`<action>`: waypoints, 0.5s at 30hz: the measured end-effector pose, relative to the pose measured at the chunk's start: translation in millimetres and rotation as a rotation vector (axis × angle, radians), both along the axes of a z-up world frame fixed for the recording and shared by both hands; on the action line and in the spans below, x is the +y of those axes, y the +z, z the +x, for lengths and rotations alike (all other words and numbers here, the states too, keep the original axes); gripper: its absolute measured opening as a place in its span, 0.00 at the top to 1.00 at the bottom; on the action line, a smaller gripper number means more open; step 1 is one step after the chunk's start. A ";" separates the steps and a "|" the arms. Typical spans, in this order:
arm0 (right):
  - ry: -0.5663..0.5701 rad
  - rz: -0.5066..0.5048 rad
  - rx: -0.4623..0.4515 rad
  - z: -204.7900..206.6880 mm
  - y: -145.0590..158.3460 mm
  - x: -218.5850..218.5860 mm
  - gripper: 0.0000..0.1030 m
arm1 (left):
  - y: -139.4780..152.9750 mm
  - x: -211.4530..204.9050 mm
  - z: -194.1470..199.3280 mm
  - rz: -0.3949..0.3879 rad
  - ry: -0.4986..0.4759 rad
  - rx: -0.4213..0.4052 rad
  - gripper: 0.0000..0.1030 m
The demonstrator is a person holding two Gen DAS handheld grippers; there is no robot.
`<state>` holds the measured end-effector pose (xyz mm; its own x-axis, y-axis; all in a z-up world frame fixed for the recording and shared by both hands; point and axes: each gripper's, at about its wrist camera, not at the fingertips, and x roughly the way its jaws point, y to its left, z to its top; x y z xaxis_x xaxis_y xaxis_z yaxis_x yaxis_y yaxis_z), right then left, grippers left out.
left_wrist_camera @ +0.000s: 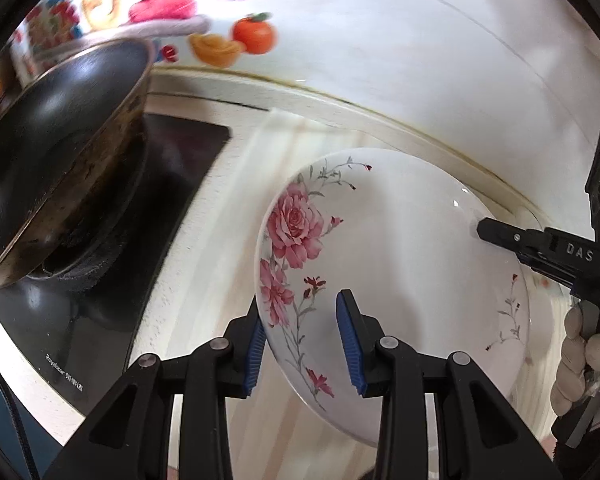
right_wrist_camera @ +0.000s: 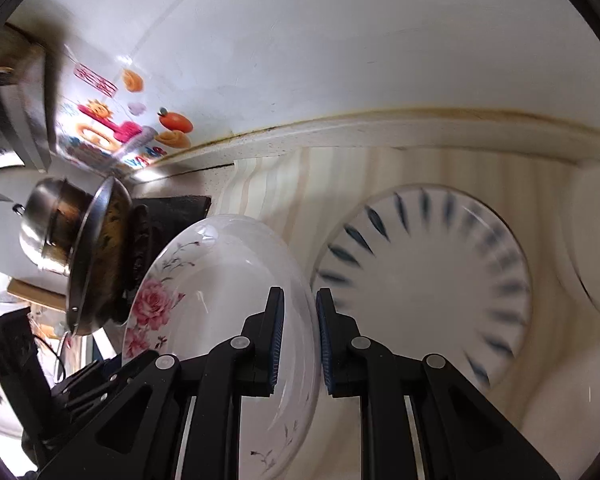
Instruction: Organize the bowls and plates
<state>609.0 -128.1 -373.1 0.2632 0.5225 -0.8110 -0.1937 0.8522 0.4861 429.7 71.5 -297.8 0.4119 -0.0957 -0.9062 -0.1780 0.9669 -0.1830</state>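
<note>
Taking the rose-patterned plate [left_wrist_camera: 380,264] as the landmark: to its left sits the black stove [left_wrist_camera: 112,240] carrying a dark wok [left_wrist_camera: 60,152], and to its right on the striped counter [right_wrist_camera: 340,176] lies a blue-dashed plate [right_wrist_camera: 420,280], flat and apart from it. The sorting looks barely begun, as I judge it: the rose plate is lifted and tilted, not yet set on anything, and the blue-dashed plate lies alone. The left gripper [left_wrist_camera: 302,344] is spread wide, straddling the plate's left rim; whether either pad actually touches it I cannot tell. The right gripper [right_wrist_camera: 300,340] is nearly pressed together, pinching the plate's right rim
</note>
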 end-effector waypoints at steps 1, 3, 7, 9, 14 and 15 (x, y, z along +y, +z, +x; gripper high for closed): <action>-0.013 -0.005 -0.004 -11.1 4.7 -8.3 0.82 | 3.9 -6.9 -4.6 -0.001 -0.024 -0.003 0.69; -0.047 -0.007 -0.009 -38.6 13.4 -31.2 0.82 | 9.7 -19.5 -12.6 -0.007 -0.066 -0.010 0.69; -0.119 -0.003 -0.004 -87.4 21.1 -75.1 0.82 | 15.4 -51.4 -27.6 -0.012 -0.156 -0.017 0.69; -0.151 -0.001 -0.001 -109.1 22.1 -95.3 0.82 | 16.2 -66.6 -33.7 -0.016 -0.192 -0.016 0.69; -0.226 0.001 0.021 -156.5 15.1 -141.2 0.82 | 8.8 -102.4 -45.4 -0.023 -0.275 0.007 0.69; -0.238 -0.001 0.028 -166.8 11.6 -150.3 0.82 | 6.3 -109.2 -48.0 -0.020 -0.288 0.013 0.69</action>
